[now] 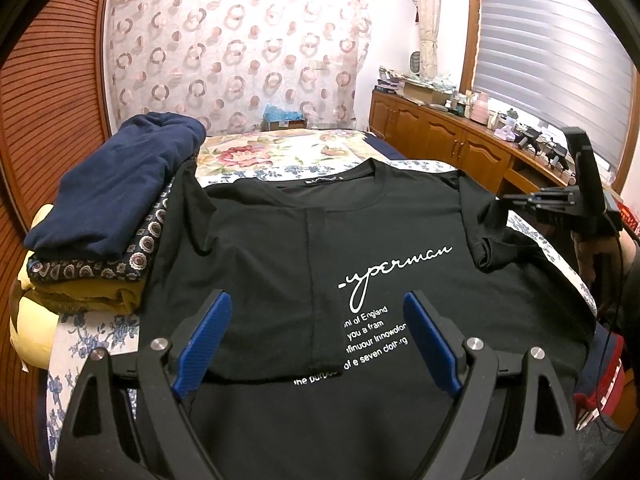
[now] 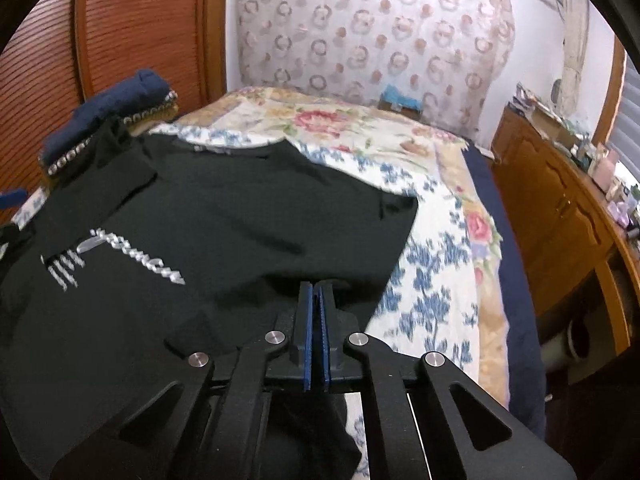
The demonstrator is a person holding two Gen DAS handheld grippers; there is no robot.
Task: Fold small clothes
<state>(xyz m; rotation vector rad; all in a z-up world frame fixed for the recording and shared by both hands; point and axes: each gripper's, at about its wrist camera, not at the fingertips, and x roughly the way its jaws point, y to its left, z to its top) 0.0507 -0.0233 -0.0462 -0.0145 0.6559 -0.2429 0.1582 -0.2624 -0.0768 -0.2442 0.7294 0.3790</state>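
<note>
While my left gripper (image 1: 316,332) hovers spread over the black T-shirt (image 1: 280,240), I should carry its right edge, pinched in my right gripper (image 2: 317,288), straight across, keeping it taut.

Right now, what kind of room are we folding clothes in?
Most likely a home bedroom: the black printed T-shirt lies on a bed with a floral quilt, a long wooden cabinet crowded with small items lines the wall, and a circle-patterned curtain hangs behind.

One black T-shirt (image 1: 280,240); one stack of three folded garments (image 1: 104,232), far left; two grippers.
</note>
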